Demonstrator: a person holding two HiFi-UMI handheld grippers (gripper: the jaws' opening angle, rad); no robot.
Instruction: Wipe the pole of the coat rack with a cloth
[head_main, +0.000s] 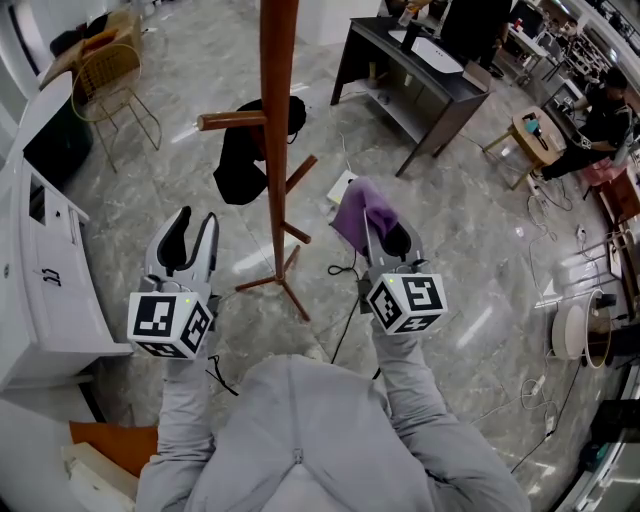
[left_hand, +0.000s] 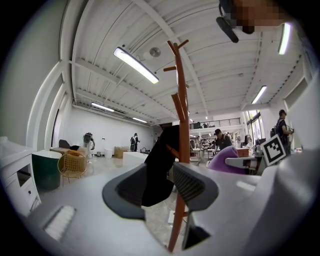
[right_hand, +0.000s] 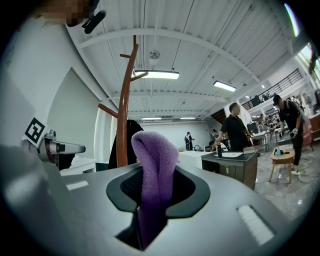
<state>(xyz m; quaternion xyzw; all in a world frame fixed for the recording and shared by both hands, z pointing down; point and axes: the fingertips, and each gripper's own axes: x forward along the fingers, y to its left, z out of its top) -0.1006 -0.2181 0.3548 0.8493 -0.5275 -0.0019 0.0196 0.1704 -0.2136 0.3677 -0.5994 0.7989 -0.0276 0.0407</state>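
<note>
the right gripper (head_main: 385, 238) is clamped on a purple cloth (head_main: 358, 208), which stands up out of the jaws as a soft folded hump. the left gripper (head_main: 193, 224) has its jaws moderately apart and holds nothing – through the gap only the far-off rack shows. the coat rack (head_main: 285, 262) stands on the floor (head_main: 460, 250) at twelve o'clock from the person, and its brown pole (head_main: 277, 150) rises between the two grippers. the left gripper sits at about eleven o'clock and the right at about one o'clock, each near the pole and neither touching it. a black garment (head_main: 240, 165) hangs on the nine o'clock side of the pole beneath a stub peg (head_main: 230, 121). the cloth is clear of the wood, so this looks like the approach, with the grasp made and wiping contact not yet made. the next move probably calls for carrying the right gripper toward ten o'clock until the folded top of the cloth presses against the pole, then running it along the length. the angled pegs and the hanging garment look like the spots to work around – the cloth could snag there. the rack looks light on its feet, so the free left gripper may need to steady the pole while the cloth pushes sideways.
</note>
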